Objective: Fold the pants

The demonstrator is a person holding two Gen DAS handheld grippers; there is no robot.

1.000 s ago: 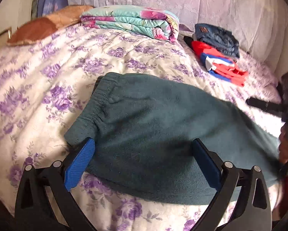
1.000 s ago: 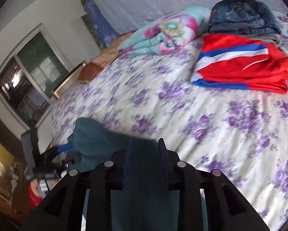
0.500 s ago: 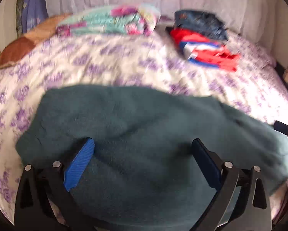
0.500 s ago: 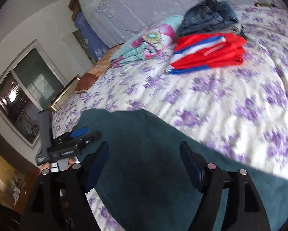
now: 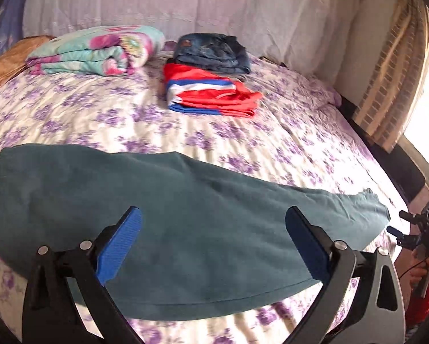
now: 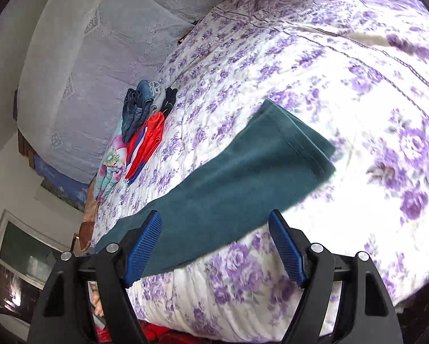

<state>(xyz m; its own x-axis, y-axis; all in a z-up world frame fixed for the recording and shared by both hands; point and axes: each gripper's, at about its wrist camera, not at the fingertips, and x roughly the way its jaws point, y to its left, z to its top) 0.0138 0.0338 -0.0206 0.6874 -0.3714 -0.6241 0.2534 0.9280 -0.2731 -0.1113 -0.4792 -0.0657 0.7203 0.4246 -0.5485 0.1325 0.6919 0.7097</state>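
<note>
Dark teal fleece pants (image 5: 163,218) lie flat across the near side of the bed, legs together, stretching left to right. The leg hems (image 6: 303,143) show in the right wrist view. My left gripper (image 5: 211,246) is open and empty, just above the pants' near middle. My right gripper (image 6: 214,246) is open and empty over the lower legs, near the bed's edge. The right gripper also shows small at the far right of the left wrist view (image 5: 415,229).
The bed has a white sheet with purple flowers (image 5: 71,114). At the back lie a folded floral blanket (image 5: 100,51), folded jeans (image 5: 211,53) and a folded red, white and blue garment (image 5: 211,94). A window (image 6: 17,269) is at the left.
The right gripper was shut on the pants a second ago; it has opened and let go. Both grippers have pulled back toward the bed's near edge; the pants now lie stretched out flat.
</note>
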